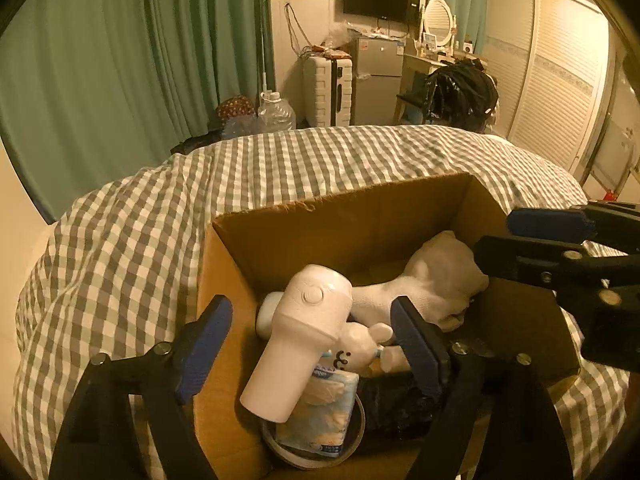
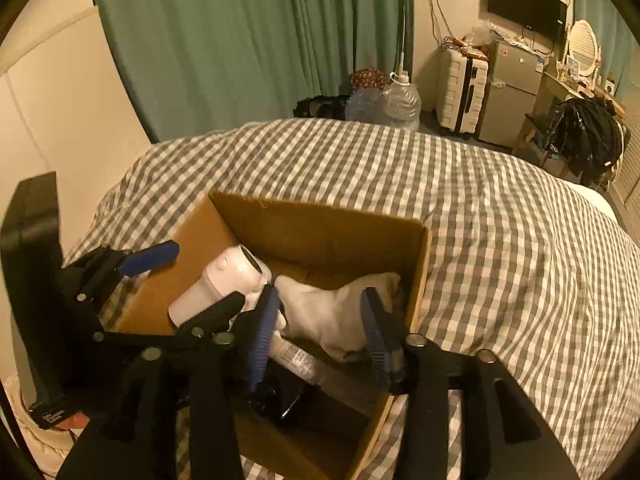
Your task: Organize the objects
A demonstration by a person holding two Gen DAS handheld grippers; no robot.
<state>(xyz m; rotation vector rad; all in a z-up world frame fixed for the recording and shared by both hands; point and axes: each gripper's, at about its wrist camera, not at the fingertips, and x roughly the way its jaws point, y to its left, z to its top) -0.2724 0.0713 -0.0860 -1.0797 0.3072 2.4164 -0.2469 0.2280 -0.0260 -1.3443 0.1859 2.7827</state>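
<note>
I'm holding both over the box (image 1: 280,240) on the bed (image 1: 120,248): left hand-held gripper (image 1: 312,336) gaping wide, empty, above hair dryer (image 1: 296,340); right hand-held gripper (image 2: 320,320) open w/ nothing gripped, straddling the sock (image 2: 332,312).

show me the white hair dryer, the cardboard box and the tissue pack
white hair dryer (image 1: 298,334): left wrist view, on the middle of its body, above the handle.
cardboard box (image 1: 340,236): left wrist view, on the bare inner face of its far wall.
tissue pack (image 1: 320,416): left wrist view, on its blue printed wrapper.
</note>
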